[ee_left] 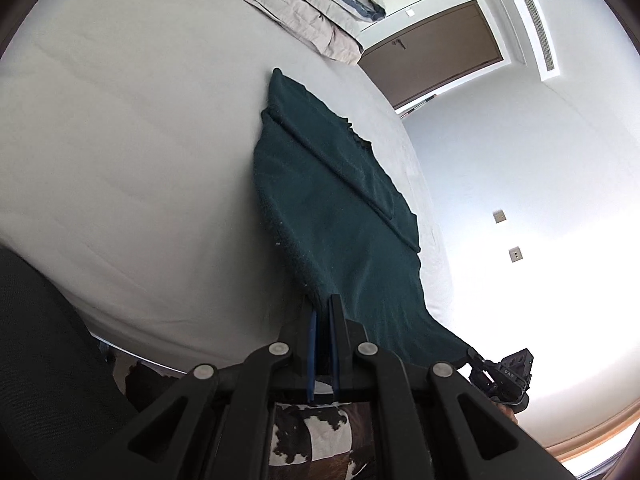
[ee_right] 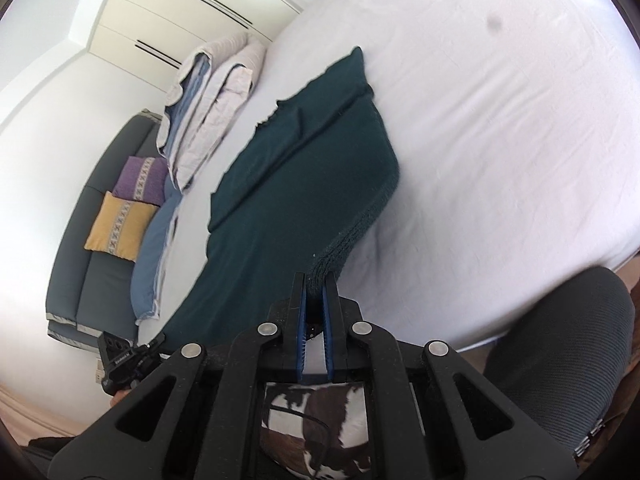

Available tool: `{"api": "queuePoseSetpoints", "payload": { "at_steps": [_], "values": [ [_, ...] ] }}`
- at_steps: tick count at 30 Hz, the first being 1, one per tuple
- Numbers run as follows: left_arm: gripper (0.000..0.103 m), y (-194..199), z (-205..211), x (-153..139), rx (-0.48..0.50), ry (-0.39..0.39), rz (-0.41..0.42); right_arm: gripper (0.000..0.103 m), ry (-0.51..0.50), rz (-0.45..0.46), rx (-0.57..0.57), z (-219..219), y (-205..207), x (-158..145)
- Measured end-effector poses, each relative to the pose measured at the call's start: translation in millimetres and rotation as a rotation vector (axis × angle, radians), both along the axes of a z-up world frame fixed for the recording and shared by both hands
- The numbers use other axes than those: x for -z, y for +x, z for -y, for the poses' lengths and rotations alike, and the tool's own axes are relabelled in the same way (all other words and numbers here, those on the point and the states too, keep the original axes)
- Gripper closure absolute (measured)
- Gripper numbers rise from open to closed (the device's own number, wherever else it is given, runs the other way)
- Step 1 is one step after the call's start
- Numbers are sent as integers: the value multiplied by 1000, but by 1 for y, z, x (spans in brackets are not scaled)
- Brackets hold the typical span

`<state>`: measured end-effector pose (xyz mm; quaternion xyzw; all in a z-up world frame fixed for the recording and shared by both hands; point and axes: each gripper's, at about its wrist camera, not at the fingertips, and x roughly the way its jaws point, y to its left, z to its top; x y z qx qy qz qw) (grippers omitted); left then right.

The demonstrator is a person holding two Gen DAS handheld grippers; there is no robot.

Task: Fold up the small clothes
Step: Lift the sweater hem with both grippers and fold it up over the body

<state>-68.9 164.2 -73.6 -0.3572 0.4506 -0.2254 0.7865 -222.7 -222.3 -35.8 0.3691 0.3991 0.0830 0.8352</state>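
Left wrist view, left gripper: its two blue-padded fingers are pinched on a near corner of the dark green garment, with the knit edge caught between the pads.
Left wrist view, garment: it lies lengthwise on the white bed sheet, its far end flat and its near edge lifted off the sheet and stretched between the two grippers; a folded sleeve runs as a diagonal band across its top.
Left wrist view, right gripper: seen from outside at lower right, holding the other near corner of the cloth; its fingertips are hidden by fabric.
Left wrist view only: a brown door, two wall plates and a wall vent.
Right wrist view, right gripper: fingers closed tight on the ribbed hem corner of the garment, which bunches up between the blue pads.
Right wrist view, left gripper: its black body shows at lower left, at the garment's other corner.
Right wrist view only: a dark sofa with a purple cushion and a yellow cushion, white wardrobe doors, and a small dark spot on the sheet.
Both views: a folded beige and blue quilt at the far side of the bed, and a cowhide-patterned rug below the fingers.
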Motion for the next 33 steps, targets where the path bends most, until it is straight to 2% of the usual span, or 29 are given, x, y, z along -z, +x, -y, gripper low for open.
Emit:
{"api": "queuePoseSetpoints", "payload": {
  "at_steps": [5,21,33],
  "values": [
    [97,8,-2,-10,-19,-40,22,97,37,54,18,2,10,-18],
    [97,45,-9,-41,-104,-90,106,97,77,170,90,23,38,-55],
    [97,94,-5,-57,-123,-139,148,97,55,217,131,33,109,-77]
  ]
}}
